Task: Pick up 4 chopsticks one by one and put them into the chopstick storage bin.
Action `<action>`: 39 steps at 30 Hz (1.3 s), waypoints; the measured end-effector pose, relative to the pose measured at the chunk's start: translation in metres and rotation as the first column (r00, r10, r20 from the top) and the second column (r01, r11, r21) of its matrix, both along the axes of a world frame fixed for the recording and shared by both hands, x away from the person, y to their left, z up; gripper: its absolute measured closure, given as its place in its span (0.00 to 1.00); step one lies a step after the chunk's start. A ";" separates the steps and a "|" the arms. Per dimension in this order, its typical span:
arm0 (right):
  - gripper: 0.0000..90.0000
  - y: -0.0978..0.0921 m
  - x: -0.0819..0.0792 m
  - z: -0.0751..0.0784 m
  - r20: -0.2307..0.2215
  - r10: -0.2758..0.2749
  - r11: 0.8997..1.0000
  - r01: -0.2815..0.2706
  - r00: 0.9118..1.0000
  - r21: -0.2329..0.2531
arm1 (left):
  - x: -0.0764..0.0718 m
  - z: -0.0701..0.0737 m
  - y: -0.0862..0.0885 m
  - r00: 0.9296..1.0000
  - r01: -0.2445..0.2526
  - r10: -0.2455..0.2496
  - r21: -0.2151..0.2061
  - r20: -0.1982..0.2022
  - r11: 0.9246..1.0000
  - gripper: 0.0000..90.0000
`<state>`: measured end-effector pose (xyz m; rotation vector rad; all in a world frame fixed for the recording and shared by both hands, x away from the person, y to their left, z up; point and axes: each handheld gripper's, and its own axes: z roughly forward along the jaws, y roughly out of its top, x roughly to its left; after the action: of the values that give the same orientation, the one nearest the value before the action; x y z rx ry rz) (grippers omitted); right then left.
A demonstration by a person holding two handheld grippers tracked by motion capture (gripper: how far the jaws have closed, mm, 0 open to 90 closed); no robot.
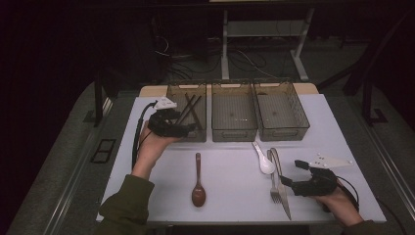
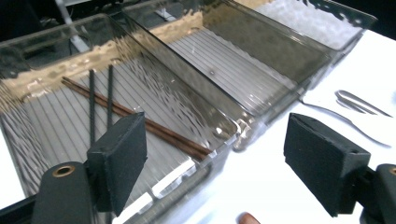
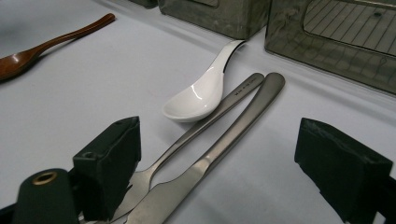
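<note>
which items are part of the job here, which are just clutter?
In the job:
- chopsticks in the left bin
- middle bin and right bin
- fork, knife, white spoon, wooden spoon on the table
- left gripper and right gripper, both open

Lying about:
- cables and desk frame on the floor behind
</note>
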<state>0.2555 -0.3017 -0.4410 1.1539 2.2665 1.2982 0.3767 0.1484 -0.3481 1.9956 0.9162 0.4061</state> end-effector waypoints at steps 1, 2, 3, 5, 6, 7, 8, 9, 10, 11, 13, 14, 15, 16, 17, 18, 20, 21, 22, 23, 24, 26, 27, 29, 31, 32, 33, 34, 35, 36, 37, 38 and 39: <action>0.16 0.000 0.000 0.000 -0.001 0.001 1.000 -0.001 1.000 -0.001 | -0.004 -0.003 0.001 1.000 0.002 -0.002 -0.005 -0.002 1.000 0.21; 0.16 0.000 0.000 0.000 -0.001 0.001 1.000 -0.001 1.000 -0.001 | -0.007 -0.006 0.001 1.000 0.002 -0.002 -0.019 0.001 1.000 0.21; 0.16 0.000 0.000 0.000 -0.007 0.000 1.000 0.000 1.000 0.000 | -0.011 -0.009 0.001 1.000 0.006 -0.006 -0.020 -0.001 1.000 0.20; 0.16 0.000 0.000 0.000 -0.006 -0.001 1.000 0.001 1.000 0.000 | -0.017 -0.014 0.002 1.000 0.016 -0.016 -0.027 -0.001 0.999 0.20; 0.16 0.000 0.000 0.000 -0.002 0.000 1.000 0.000 1.000 -0.001 | -0.021 -0.017 0.003 1.000 0.020 -0.020 -0.028 0.002 0.999 0.19; 0.16 0.000 0.000 0.000 -0.002 0.000 1.000 0.000 1.000 -0.002 | -0.024 -0.020 0.003 1.000 0.023 -0.023 -0.031 0.005 0.999 0.19; 0.16 0.000 0.000 0.000 -0.002 0.000 1.000 0.000 1.000 -0.002 | -0.028 -0.023 0.002 1.000 0.029 -0.029 -0.033 0.008 0.999 0.19; 0.16 0.000 0.000 0.000 0.000 0.000 1.000 0.000 1.000 -0.001 | -0.031 -0.026 0.003 0.999 0.038 -0.037 -0.031 0.008 0.999 0.19; 0.16 0.000 0.000 0.000 0.002 0.000 1.000 0.000 1.000 -0.001 | -0.034 -0.028 0.003 0.999 0.043 -0.043 -0.031 0.010 0.999 0.18; 0.16 0.000 0.000 0.000 0.002 0.000 1.000 0.000 1.000 -0.001 | -0.037 -0.030 0.004 0.999 0.052 -0.051 -0.028 0.013 0.998 0.18; 0.16 0.000 0.000 0.000 0.002 0.000 1.000 0.000 1.000 -0.002 | -0.044 -0.033 0.006 0.998 0.061 -0.060 -0.039 0.022 0.997 0.17; 0.16 0.000 0.000 0.000 0.003 0.001 1.000 -0.001 1.000 -0.002 | -0.047 -0.035 0.007 0.997 0.067 -0.066 -0.045 0.027 0.997 0.17; 0.16 0.000 0.000 0.001 0.003 0.001 1.000 -0.001 1.000 -0.001 | -0.050 -0.037 0.007 0.997 0.070 -0.069 -0.048 0.031 0.996 0.17; 0.16 0.000 0.000 0.001 0.004 0.001 1.000 -0.001 1.000 -0.001 | -0.053 -0.038 0.008 0.997 0.075 -0.073 -0.052 0.031 0.996 0.17; 0.16 0.000 0.000 0.001 0.004 0.002 1.000 -0.002 1.000 -0.001 | -0.055 -0.040 0.009 0.996 0.082 -0.080 -0.054 0.033 0.995 0.16; 0.16 0.000 0.000 0.001 0.003 0.002 1.000 -0.002 1.000 -0.002 | -0.058 -0.042 0.009 0.996 0.085 -0.083 -0.055 0.039 0.995 0.16; 0.16 0.000 0.000 0.001 0.002 0.002 1.000 -0.002 1.000 -0.003 | -0.063 -0.045 0.010 0.995 0.089 -0.087 -0.058 0.039 0.994 0.15; 0.16 0.000 0.000 0.001 0.003 0.003 1.000 -0.003 1.000 -0.003 | -0.065 -0.047 0.011 0.995 0.090 -0.088 -0.056 0.039 0.994 0.15; 0.16 0.000 0.000 0.001 0.002 0.004 1.000 -0.004 1.000 -0.003 | -0.067 -0.049 0.011 0.995 0.092 -0.090 -0.054 0.037 0.994 0.15; 0.16 0.000 0.000 0.001 0.003 0.004 1.000 -0.004 1.000 -0.003 | -0.068 -0.051 0.011 0.995 0.093 -0.091 -0.054 0.037 0.994 0.15; 0.16 0.000 0.000 0.001 0.003 0.004 1.000 -0.004 1.000 -0.003 | -0.070 -0.052 0.012 0.995 0.094 -0.092 -0.050 0.034 0.994 0.14; 0.16 0.000 0.000 0.001 0.002 0.004 1.000 -0.004 1.000 -0.003 | -0.074 -0.056 0.012 0.995 0.099 -0.098 -0.050 0.033 0.994 0.14; 0.16 0.000 0.000 0.001 0.003 0.005 1.000 -0.005 1.000 -0.002 | -0.075 -0.057 0.012 0.994 0.101 -0.099 -0.048 0.033 0.994 0.14; 0.16 0.000 0.000 0.001 0.003 0.005 1.000 -0.005 1.000 -0.001 | -0.079 -0.060 0.013 0.994 0.106 -0.105 -0.042 0.036 0.993 0.14; 0.16 0.000 0.000 0.002 0.004 0.005 1.000 -0.005 1.000 0.000 | -0.082 -0.062 0.015 0.993 0.112 -0.110 -0.048 0.039 0.993 0.14; 0.16 -0.001 0.000 0.002 0.002 0.005 1.000 -0.005 1.000 -0.001 | -0.084 -0.064 0.015 0.993 0.115 -0.113 -0.052 0.041 0.992 0.14; 0.16 -0.001 0.000 0.002 0.000 0.006 1.000 -0.006 1.000 -0.001 | -0.086 -0.066 0.016 0.992 0.118 -0.116 -0.050 0.040 0.992 0.14; 0.16 -0.001 0.000 0.003 -0.003 0.008 1.000 -0.008 1.000 0.002 | -0.089 -0.068 0.017 0.992 0.121 -0.118 -0.052 0.042 0.991 0.14; 0.16 -0.001 0.000 0.003 -0.004 0.011 1.000 -0.011 1.000 0.004 | -0.091 -0.070 0.018 0.992 0.123 -0.121 -0.052 0.044 0.991 0.14; 0.17 0.000 0.000 0.003 -0.006 0.011 1.000 -0.011 1.000 0.006 | -0.093 -0.072 0.018 0.992 0.124 -0.122 -0.052 0.040 0.991 0.14; 0.19 0.000 0.000 0.004 -0.009 0.012 1.000 -0.012 1.000 0.008 | -0.095 -0.074 0.019 0.991 0.128 -0.126 -0.045 0.036 0.991 0.14; 0.19 -0.001 0.001 0.004 -0.012 0.013 1.000 -0.012 1.000 0.012 | -0.096 -0.076 0.019 0.992 0.125 -0.123 -0.044 0.032 0.991 0.14; 0.19 -0.001 0.001 0.004 -0.019 0.016 1.000 -0.016 1.000 0.016 | -0.098 -0.077 0.020 0.992 0.124 -0.123 -0.045 0.029 0.991 0.14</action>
<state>0.2564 -0.3024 -0.4369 1.1608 2.2876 1.3188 0.2791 0.1682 -0.4251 1.9873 0.7747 0.3368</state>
